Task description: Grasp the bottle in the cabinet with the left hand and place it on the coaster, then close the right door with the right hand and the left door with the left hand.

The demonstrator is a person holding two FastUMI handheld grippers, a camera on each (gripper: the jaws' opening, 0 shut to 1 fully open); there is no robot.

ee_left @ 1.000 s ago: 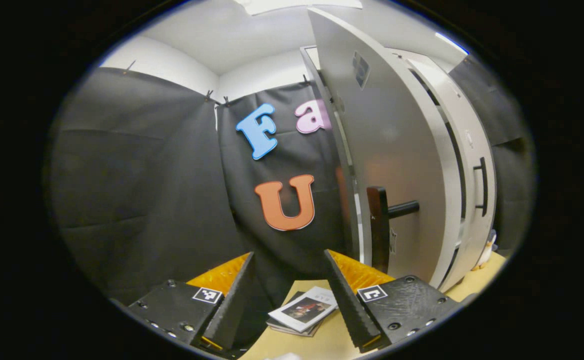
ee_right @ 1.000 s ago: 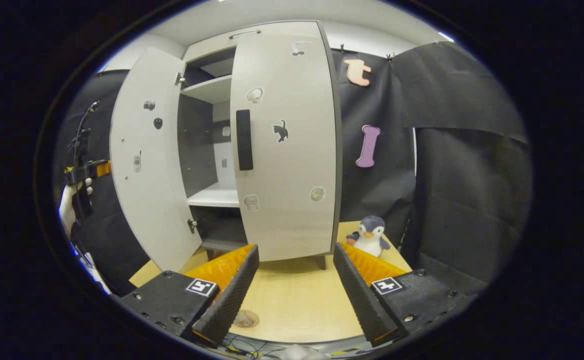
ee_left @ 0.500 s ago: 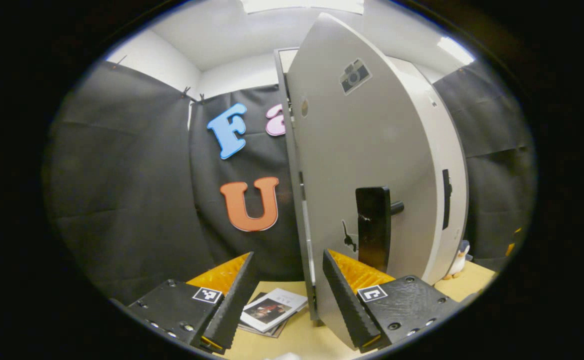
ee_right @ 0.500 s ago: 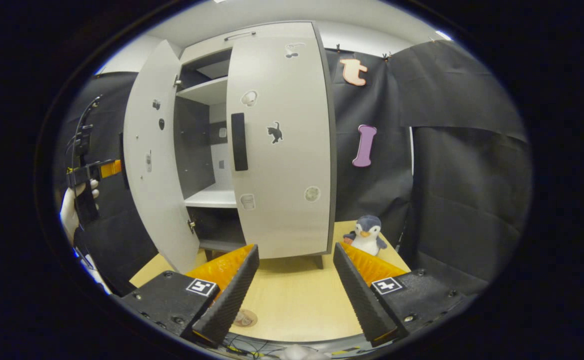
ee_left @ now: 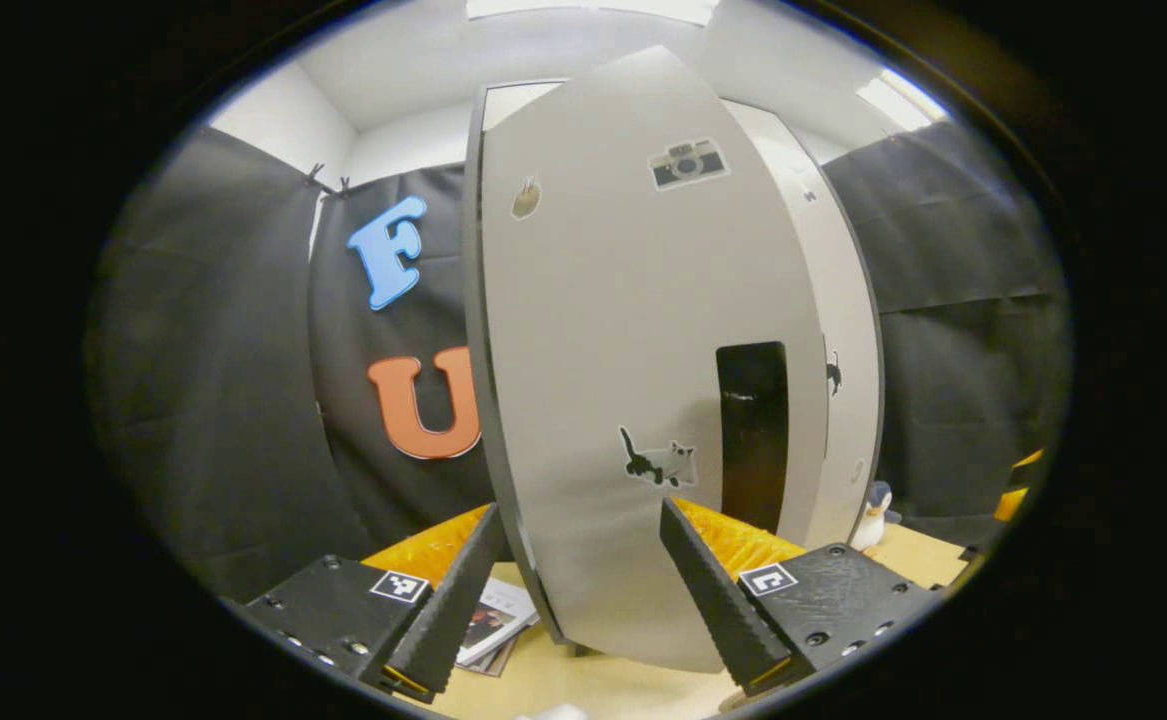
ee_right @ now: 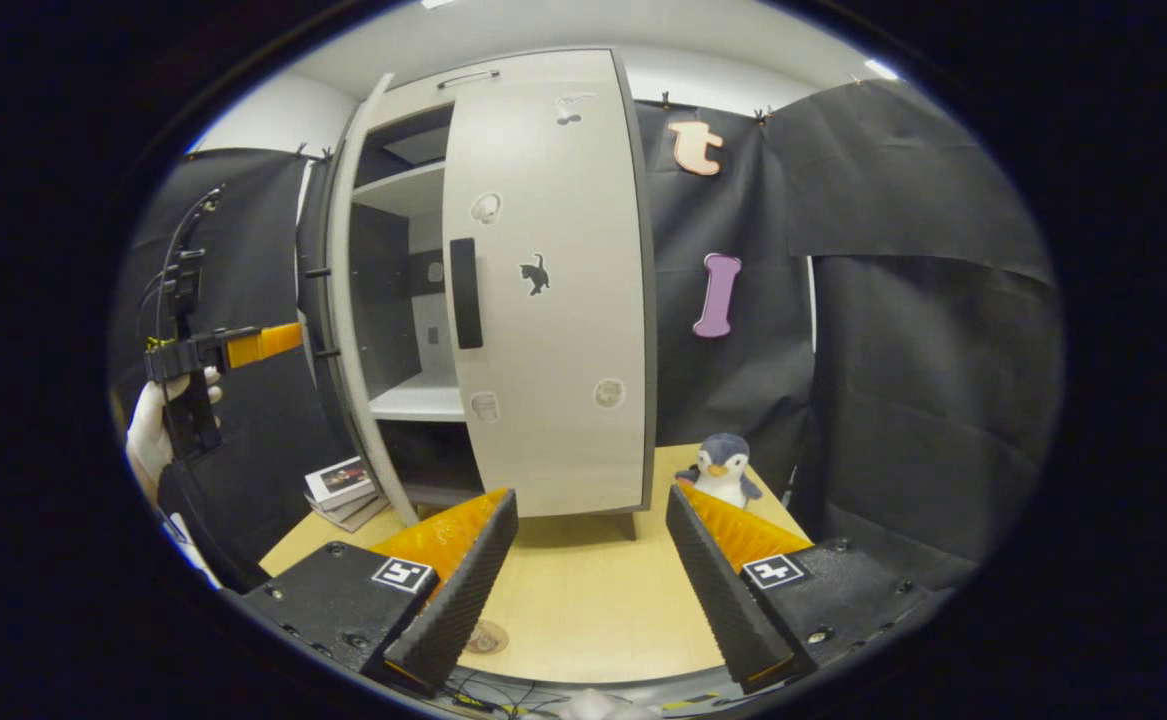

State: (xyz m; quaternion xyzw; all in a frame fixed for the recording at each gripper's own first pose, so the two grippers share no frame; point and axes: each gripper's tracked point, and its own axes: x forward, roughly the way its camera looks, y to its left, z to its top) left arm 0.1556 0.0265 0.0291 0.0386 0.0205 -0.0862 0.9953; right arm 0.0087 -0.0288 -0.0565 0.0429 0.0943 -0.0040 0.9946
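Pale wood tabletop (ee_right: 583,600) lies nearest in the right gripper view, under the right gripper (ee_right: 583,580), whose fingers stand wide apart with nothing between them, hanging in front of the cabinet (ee_right: 503,300) and apart from it. Just by its left finger a small round disc (ee_right: 488,636) sits on the table; it may be the coaster, but it is half hidden and no bottle can be made out on it, so whether the placing step is done cannot be told from these pictures. Behind that, the cabinet's right door (ee_right: 553,290) looks shut or very nearly so, which suggests the right hand's part is finished. The left door (ee_left: 633,380) is partly open: in the right gripper view it shows edge-on (ee_right: 348,300) with shelves visible behind it. The left gripper (ee_left: 578,590) is likewise spread wide and empty, close to the door's outer face near its lower edge; contact cannot be confirmed. That gripper also appears left of the cabinet (ee_right: 243,345), held by a gloved hand (ee_right: 158,430). Closing the left door appears to be what remains. Some booklets (ee_right: 343,485) lie left of the cabinet's foot, a toy penguin (ee_right: 723,468) to its right.
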